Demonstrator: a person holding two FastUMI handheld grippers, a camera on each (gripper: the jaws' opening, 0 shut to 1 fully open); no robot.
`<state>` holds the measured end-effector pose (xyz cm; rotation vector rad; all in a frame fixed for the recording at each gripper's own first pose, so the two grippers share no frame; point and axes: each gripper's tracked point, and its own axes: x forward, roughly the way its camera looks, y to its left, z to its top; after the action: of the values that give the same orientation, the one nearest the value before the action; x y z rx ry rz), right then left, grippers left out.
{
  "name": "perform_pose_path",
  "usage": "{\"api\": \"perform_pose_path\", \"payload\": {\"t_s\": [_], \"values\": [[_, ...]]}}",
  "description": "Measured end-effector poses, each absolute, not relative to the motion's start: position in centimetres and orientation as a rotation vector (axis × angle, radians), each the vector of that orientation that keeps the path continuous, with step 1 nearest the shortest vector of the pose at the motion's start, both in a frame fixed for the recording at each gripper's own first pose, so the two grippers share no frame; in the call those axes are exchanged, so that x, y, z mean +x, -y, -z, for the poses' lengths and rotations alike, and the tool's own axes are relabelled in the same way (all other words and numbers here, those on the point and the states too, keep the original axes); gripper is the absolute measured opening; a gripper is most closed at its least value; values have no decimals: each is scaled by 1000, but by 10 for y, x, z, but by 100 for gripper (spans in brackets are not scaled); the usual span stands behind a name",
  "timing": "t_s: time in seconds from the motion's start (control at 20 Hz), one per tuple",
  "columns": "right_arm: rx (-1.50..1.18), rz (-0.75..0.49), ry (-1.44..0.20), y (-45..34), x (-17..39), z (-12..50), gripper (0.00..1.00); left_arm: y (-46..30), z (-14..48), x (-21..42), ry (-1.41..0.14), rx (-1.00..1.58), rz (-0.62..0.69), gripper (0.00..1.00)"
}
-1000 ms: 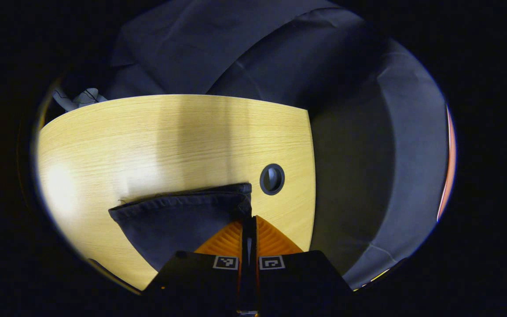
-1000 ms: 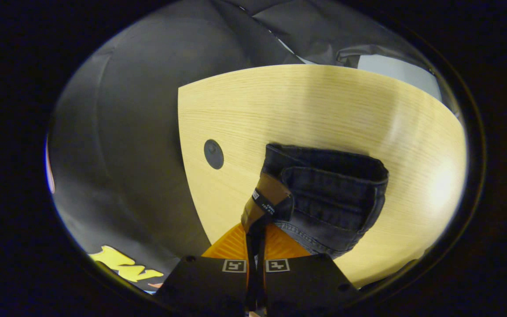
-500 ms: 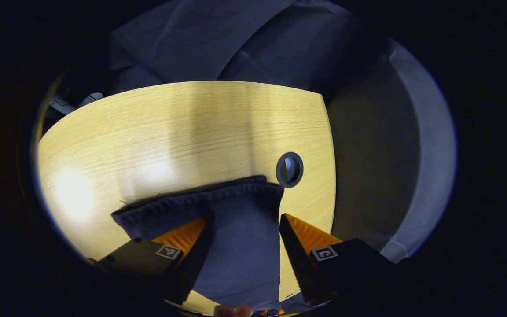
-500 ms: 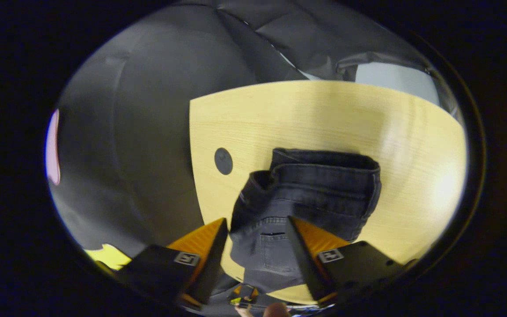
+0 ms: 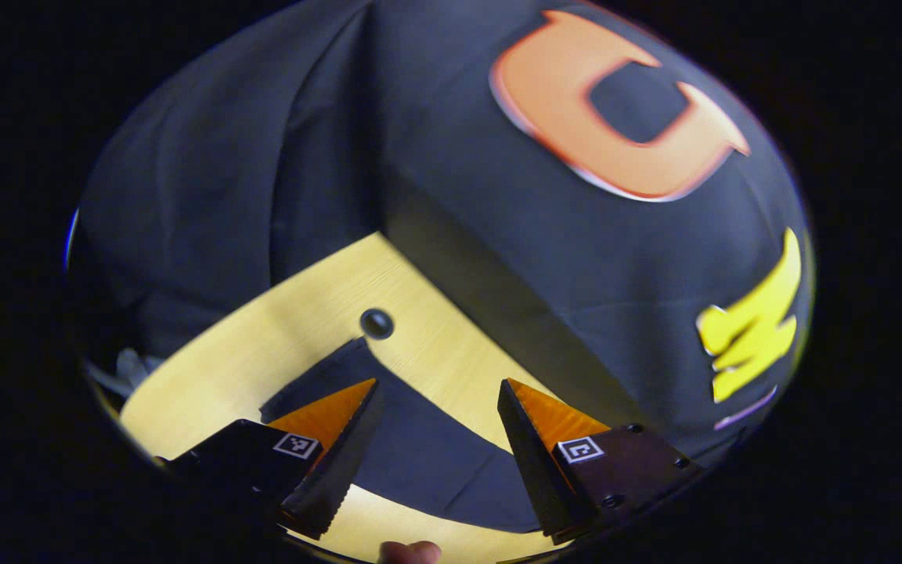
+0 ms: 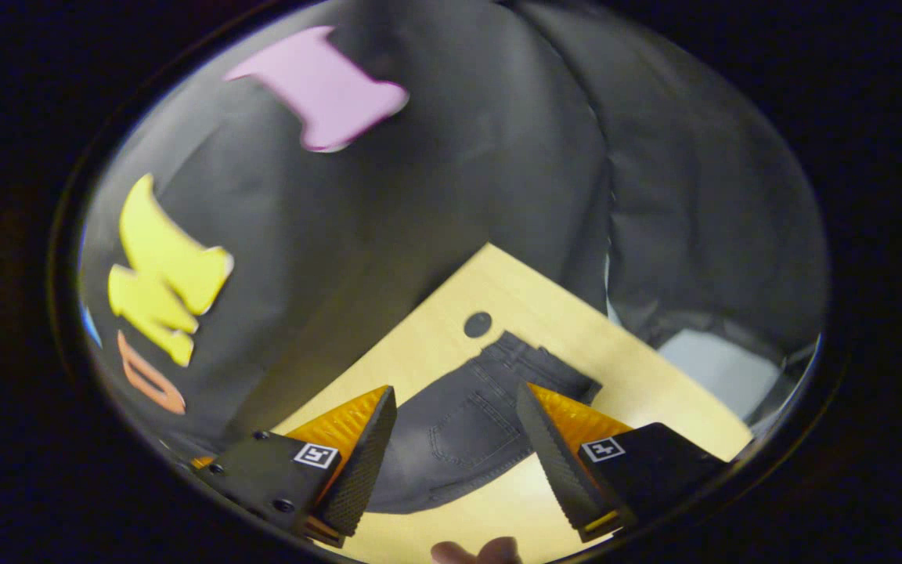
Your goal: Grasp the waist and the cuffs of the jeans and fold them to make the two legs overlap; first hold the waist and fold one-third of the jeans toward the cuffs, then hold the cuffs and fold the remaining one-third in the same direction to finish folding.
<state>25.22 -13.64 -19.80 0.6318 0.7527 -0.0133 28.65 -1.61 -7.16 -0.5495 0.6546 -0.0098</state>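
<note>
While its two orange, ridged fingers stand spread wide apart with nothing between them, the left gripper (image 5: 435,384) hangs above the table (image 5: 451,352), tilted so the pale wood-grain top runs from seven o'clock toward one o'clock in the left gripper view. Dark jeans (image 5: 420,454) lie flat on that wood beneath the gap, a smooth wedge whose pointed corner reaches toward a small round dark hole (image 5: 377,323) at eleven o'clock of the fingers. A fingertip (image 5: 410,552) of the person pokes in at six o'clock. Turning to the right gripper view, the right gripper (image 6: 455,392) is likewise parted and holds nothing, its black finger pads rough-textured against orange wedges. Between them the jeans (image 6: 467,427) show grey denim with a stitched back pocket and a thick waistband at one o'clock, just beside the hole (image 6: 478,323). Fingertips (image 6: 478,552) peek in at six o'clock.
</note>
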Motion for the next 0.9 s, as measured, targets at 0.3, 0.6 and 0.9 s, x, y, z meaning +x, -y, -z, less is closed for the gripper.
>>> {"api": "perform_pose_path", "payload": {"t_s": [0.3,0.6,0.9], "values": [[261,-97,-452,86,171,106,96,79,10,191,-373,-211,214,95],[271,-67,-468,76,109,135,99,124,25,111,-310,-122,300,98],[433,45,-574,116,112,199,98,154,31,76,-306,-63,341,98]]}}
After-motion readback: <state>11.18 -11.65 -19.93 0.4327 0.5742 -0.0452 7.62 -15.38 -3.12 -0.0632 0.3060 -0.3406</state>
